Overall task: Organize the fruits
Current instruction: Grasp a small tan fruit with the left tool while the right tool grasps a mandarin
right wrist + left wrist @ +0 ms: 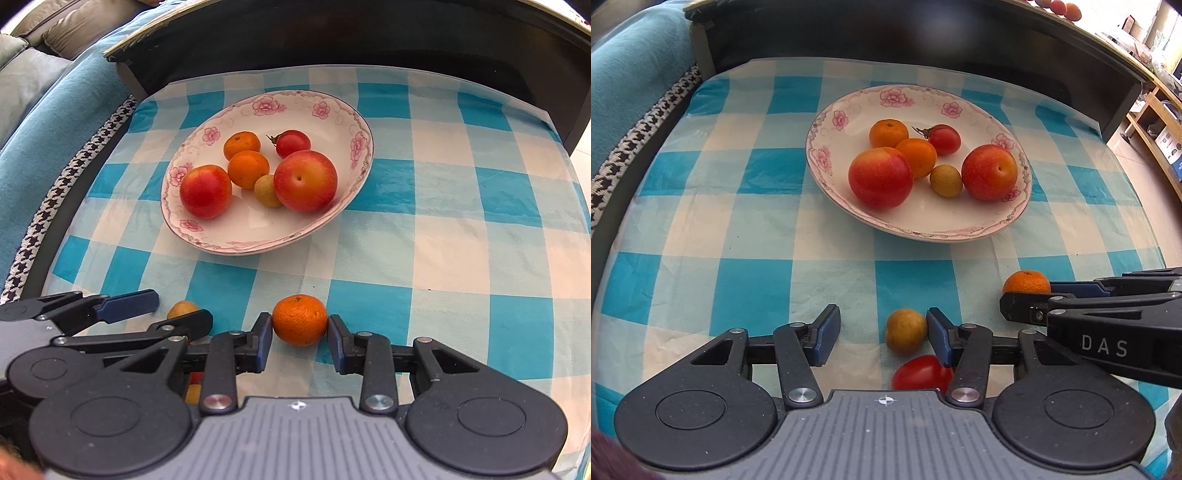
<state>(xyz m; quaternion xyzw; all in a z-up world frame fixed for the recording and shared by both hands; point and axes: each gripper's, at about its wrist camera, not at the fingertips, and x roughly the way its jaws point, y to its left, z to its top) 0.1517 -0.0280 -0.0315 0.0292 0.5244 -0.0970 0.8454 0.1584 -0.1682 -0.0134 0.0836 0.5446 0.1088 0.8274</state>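
Six fruits are already gathered on the flowered plate [919, 232], which is set ahead of both grippers on the checked tablecloth [738, 236]: two red-yellow plums, two small oranges, a stemmed cherry tomato and a yellow-green longan. Three fruits are left on the table, so the task is judged roughly two-thirds done.

At the left, the left gripper [882, 334] is held with its jaws apart. A second longan [906, 331] lies between them, touching the right pad, while a clear gap is left at the left pad, so nothing is gripped yet. Just behind that longan, closer to the gripper body, a red cherry tomato [919, 373] is seen, half hidden under the gripper frame.

To the right, the right gripper [300, 338] is clamped on a mandarin [300, 319], both pads being pressed against its sides while it rests on the cloth.

The two grippers are crowded side by side, so a collision is judged possible on lifting. Nothing is seen on the cloth between the grippers and the plate. A blue sofa [631, 74] is seen beyond the left edge, and a dark shelf unit [923, 37] behind the plate.
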